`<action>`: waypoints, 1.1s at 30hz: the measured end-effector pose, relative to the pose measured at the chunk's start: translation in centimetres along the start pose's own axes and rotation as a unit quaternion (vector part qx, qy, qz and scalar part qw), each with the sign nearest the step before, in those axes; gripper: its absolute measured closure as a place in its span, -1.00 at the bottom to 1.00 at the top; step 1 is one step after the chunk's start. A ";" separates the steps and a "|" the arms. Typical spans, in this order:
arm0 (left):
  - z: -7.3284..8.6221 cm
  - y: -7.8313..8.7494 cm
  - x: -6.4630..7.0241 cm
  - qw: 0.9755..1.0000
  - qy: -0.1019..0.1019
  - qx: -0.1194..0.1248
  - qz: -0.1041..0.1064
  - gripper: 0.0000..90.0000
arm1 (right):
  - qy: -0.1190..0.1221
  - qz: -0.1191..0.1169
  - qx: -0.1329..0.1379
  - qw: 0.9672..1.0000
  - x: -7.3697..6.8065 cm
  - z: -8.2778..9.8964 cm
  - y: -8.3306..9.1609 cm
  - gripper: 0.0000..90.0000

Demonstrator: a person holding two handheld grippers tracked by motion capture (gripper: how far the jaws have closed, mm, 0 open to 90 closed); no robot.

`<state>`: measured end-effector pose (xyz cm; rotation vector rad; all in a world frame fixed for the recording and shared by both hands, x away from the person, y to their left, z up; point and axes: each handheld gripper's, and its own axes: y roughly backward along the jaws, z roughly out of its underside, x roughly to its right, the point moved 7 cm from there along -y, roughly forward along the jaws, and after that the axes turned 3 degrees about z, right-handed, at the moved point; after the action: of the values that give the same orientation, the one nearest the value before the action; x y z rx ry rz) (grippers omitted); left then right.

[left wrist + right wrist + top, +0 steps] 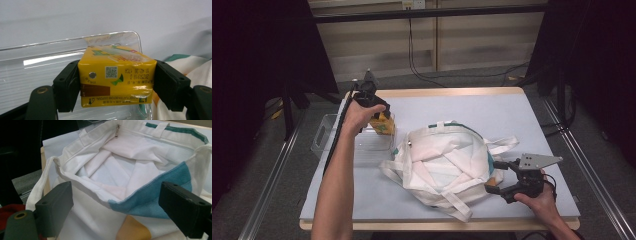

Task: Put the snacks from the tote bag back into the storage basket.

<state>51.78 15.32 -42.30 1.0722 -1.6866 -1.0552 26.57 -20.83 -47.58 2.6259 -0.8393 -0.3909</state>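
Note:
My left gripper (380,119) is shut on a yellow drink carton (383,123), its black pads pressing on the carton's two sides. In the left gripper view the carton (116,77) hangs over the near corner of a clear plastic tray (50,50). A white tote bag (447,160) with teal trim lies open in the middle of the table. My right gripper (493,176) is at the bag's right edge with its jaws wide apart. In the right gripper view the bag's rim (125,195) runs between the open jaws, and the pads are not pressing on it.
The clear tray (324,135) sits at the table's left edge, just left of the bag. The bag's straps (457,207) trail toward the front edge. The pale table top (512,110) is bare at the back right. Dark stands flank the table.

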 end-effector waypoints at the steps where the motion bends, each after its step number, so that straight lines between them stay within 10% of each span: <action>1: -0.1 -0.1 -0.1 1.000 0.002 0.003 -0.001 -0.38 | -0.002 -0.001 0.001 1.000 0.0 0.0 0.0 -0.74; 33: -0.7 -1.7 0.0 0.994 0.072 0.082 0.016 -0.40 | 0.006 -0.009 -0.007 1.000 -0.3 0.1 -0.3 -0.74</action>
<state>52.80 14.68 -43.70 1.1916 -1.6905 -0.8100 26.46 -20.44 -47.74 2.6220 -0.8080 -0.3840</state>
